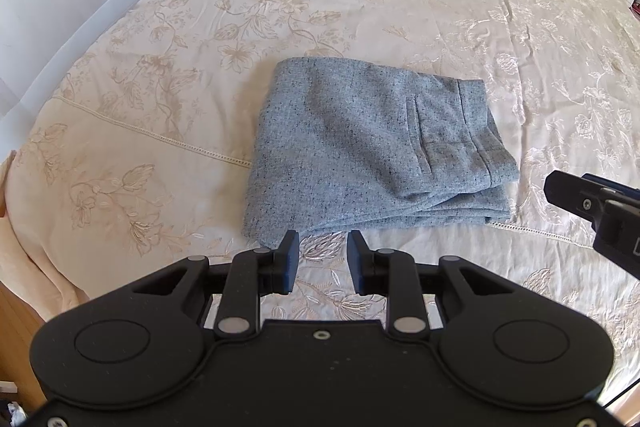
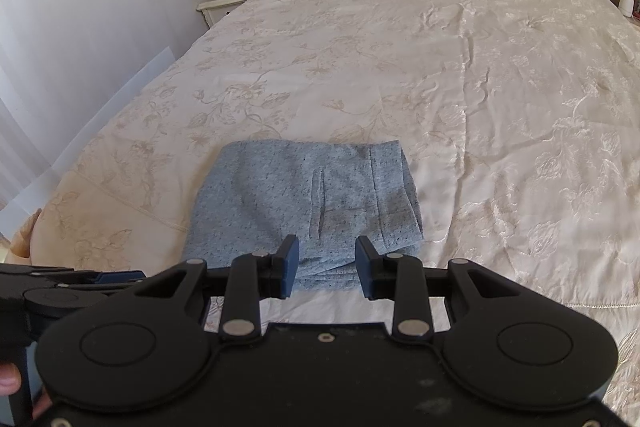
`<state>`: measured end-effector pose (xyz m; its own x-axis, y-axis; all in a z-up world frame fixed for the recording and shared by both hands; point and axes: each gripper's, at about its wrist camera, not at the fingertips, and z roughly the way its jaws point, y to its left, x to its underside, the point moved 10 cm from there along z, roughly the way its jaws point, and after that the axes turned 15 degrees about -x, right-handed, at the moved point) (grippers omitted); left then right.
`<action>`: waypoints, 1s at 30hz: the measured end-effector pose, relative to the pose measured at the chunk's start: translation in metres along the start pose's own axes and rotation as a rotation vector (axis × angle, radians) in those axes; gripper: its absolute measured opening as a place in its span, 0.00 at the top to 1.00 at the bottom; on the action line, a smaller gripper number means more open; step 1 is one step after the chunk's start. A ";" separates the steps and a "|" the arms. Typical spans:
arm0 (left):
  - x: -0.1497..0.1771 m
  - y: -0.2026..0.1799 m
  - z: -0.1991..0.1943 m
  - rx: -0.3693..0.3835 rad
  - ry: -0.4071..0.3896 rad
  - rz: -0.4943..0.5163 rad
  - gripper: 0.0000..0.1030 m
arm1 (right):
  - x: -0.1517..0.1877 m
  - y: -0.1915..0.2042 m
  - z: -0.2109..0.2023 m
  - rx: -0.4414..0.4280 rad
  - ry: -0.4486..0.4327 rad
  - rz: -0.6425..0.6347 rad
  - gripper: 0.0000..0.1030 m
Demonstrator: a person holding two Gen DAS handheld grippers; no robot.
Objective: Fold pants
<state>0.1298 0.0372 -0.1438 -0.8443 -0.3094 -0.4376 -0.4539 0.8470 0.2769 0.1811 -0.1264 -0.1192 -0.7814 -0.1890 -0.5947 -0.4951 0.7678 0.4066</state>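
Grey speckled pants (image 1: 372, 143), folded flat

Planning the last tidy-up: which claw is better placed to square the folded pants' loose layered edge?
Right, probably. The right claw hangs open directly over the pants' layered near edge; the left claw sits open short of their corner.

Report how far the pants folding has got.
Done, by the look of it: the grey pants lie on the bedspread as a compact stack of layers, pocket and waistband on top. In hand: nothing; the left gripper and right gripper hover near the stack's front edge, jaws open and empty. Left: at most squaring the slightly uneven edges.
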 end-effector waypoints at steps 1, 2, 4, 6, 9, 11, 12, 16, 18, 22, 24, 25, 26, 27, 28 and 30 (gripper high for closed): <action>0.000 0.000 0.000 0.000 -0.002 0.001 0.64 | 0.000 0.000 0.000 -0.001 0.000 -0.001 0.68; 0.000 0.000 -0.001 0.001 -0.003 0.001 0.64 | 0.001 0.001 0.000 -0.001 0.000 -0.002 0.68; 0.000 0.001 -0.001 0.002 -0.003 0.001 0.64 | 0.001 0.001 0.000 -0.001 0.001 -0.002 0.68; 0.001 0.001 -0.001 0.003 -0.002 0.000 0.64 | 0.001 0.001 0.000 -0.001 0.000 -0.002 0.68; 0.001 0.001 -0.001 0.005 -0.001 -0.001 0.64 | 0.002 0.002 0.000 -0.001 0.000 -0.002 0.67; 0.001 0.002 -0.001 0.004 0.000 -0.003 0.64 | 0.003 0.002 0.000 -0.002 0.002 -0.004 0.67; 0.001 0.002 -0.001 0.004 0.000 -0.004 0.64 | 0.004 0.002 0.000 -0.001 0.002 -0.004 0.67; 0.002 0.002 0.000 0.005 0.006 -0.001 0.64 | 0.005 0.004 0.000 -0.002 0.002 -0.002 0.67; 0.003 0.002 0.000 0.005 0.009 -0.002 0.64 | 0.005 0.004 0.000 -0.002 0.001 -0.001 0.67; 0.003 0.003 0.001 0.006 0.010 -0.001 0.64 | 0.005 0.004 0.000 -0.004 0.002 0.001 0.67; 0.003 0.003 0.001 0.006 0.010 -0.001 0.64 | 0.005 0.003 0.000 -0.003 0.001 0.002 0.67; 0.003 0.003 0.001 0.006 0.010 0.000 0.64 | 0.005 0.003 0.000 -0.003 0.002 0.002 0.67; 0.003 0.002 0.001 0.006 0.011 0.000 0.64 | 0.005 0.003 0.000 -0.003 0.002 0.002 0.67; 0.003 0.002 0.001 0.006 0.013 0.000 0.64 | 0.005 0.003 0.000 -0.004 0.002 0.002 0.67; 0.003 0.001 0.002 0.007 0.015 0.000 0.64 | 0.005 0.003 0.000 -0.003 0.003 0.002 0.67; 0.004 0.000 0.002 0.009 0.016 -0.001 0.64 | 0.005 0.003 0.000 -0.003 0.003 0.003 0.67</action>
<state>0.1273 0.0374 -0.1472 -0.8483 -0.3168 -0.4242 -0.4521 0.8505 0.2689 0.1759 -0.1250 -0.1212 -0.7839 -0.1889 -0.5915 -0.4943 0.7664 0.4103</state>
